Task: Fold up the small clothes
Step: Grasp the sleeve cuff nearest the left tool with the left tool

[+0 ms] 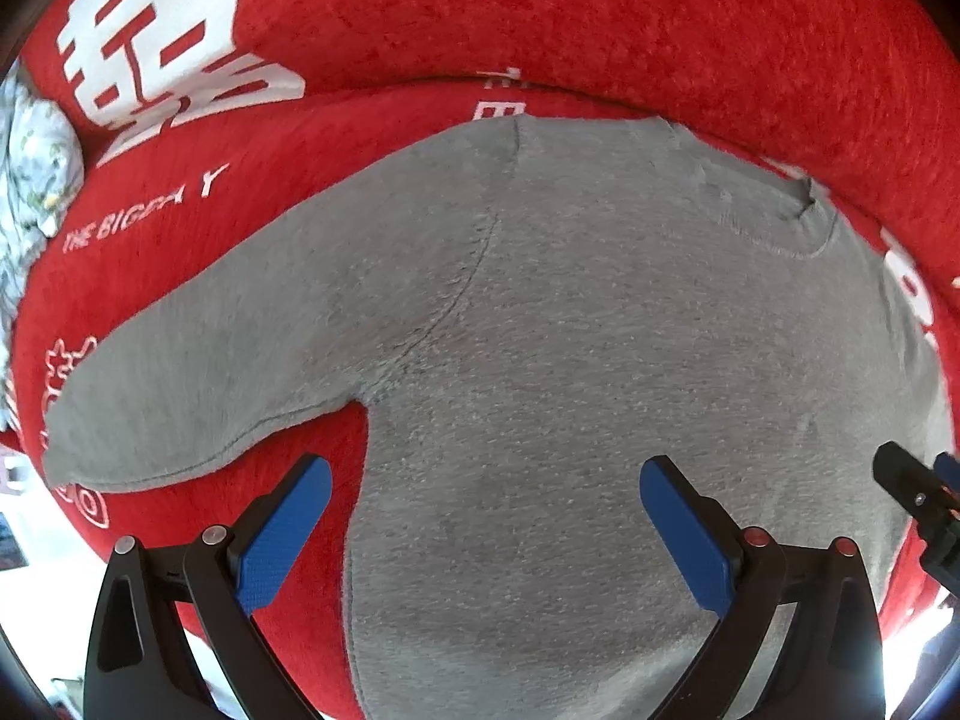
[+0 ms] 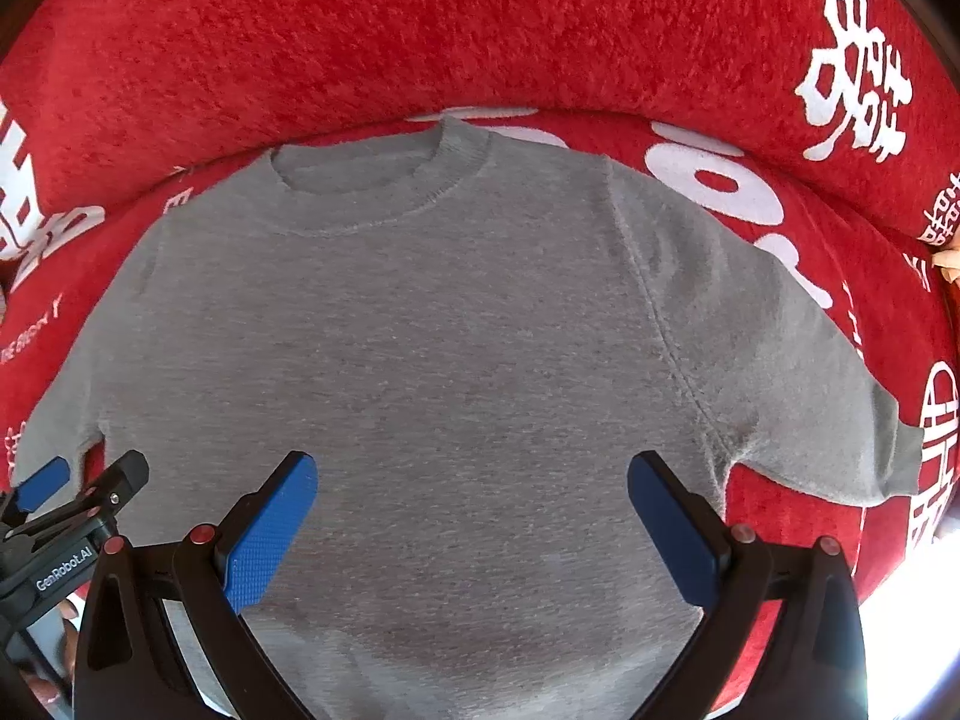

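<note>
- Nearest, the left gripper (image 1: pixel 486 531) and right gripper (image 2: pixel 473 531) hang with jaws spread wide, holding nothing.
- Below them, the grey sweatshirt (image 2: pixel 420 360) lies flat, sleeves out.
- Beyond, the red blanket (image 2: pixel 420 30) carries white lettering.

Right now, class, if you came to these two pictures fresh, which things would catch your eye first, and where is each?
First, the grey sweatshirt lying flat, front up, both sleeves spread, its round collar at the far side. Under it and rising behind is a bright red plush cover printed with large white characters. Nearest the cameras, the left gripper and right gripper hang open over the shirt's lower body, blue pads wide apart, holding nothing.
</note>
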The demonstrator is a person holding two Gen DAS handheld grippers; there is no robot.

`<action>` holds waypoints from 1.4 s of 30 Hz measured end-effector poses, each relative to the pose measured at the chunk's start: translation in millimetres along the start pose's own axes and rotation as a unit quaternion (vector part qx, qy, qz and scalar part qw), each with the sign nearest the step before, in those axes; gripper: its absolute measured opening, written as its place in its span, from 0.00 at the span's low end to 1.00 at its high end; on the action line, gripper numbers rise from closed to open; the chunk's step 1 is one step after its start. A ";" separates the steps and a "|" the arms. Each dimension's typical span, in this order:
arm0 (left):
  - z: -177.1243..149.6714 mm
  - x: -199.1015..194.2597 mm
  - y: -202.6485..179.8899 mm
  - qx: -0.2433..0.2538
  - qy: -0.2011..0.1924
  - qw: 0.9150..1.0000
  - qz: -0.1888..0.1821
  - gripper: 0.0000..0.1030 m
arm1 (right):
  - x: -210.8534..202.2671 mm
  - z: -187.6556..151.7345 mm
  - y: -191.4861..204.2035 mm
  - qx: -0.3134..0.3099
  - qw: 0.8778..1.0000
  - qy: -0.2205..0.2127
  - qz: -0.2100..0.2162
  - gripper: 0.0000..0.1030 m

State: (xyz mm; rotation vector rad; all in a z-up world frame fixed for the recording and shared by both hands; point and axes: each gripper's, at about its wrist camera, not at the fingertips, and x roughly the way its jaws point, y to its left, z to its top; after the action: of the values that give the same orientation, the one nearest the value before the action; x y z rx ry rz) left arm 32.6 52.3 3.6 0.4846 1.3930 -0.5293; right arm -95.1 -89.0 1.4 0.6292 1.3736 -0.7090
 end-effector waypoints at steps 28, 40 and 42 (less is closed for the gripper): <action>-56.5 50.8 271.0 -0.425 -0.133 0.864 -0.235 1.00 | -6.9 -55.6 139.0 -0.142 0.985 0.005 0.100 1.00; -81.1 30.3 340.3 -0.403 -0.141 0.901 -0.076 0.19 | -3.8 -63.6 157.9 -0.151 0.983 0.015 0.107 1.00; -85.4 33.4 342.6 -0.395 -0.132 0.903 -0.102 0.06 | -4.7 -64.6 158.3 -0.149 0.983 0.015 0.110 1.00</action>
State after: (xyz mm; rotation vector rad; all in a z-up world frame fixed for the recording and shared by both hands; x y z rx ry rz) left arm 178.4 373.1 -36.1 -0.3848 1.2727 -0.1485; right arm -16.0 62.7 -1.8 0.5424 1.3799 -0.3091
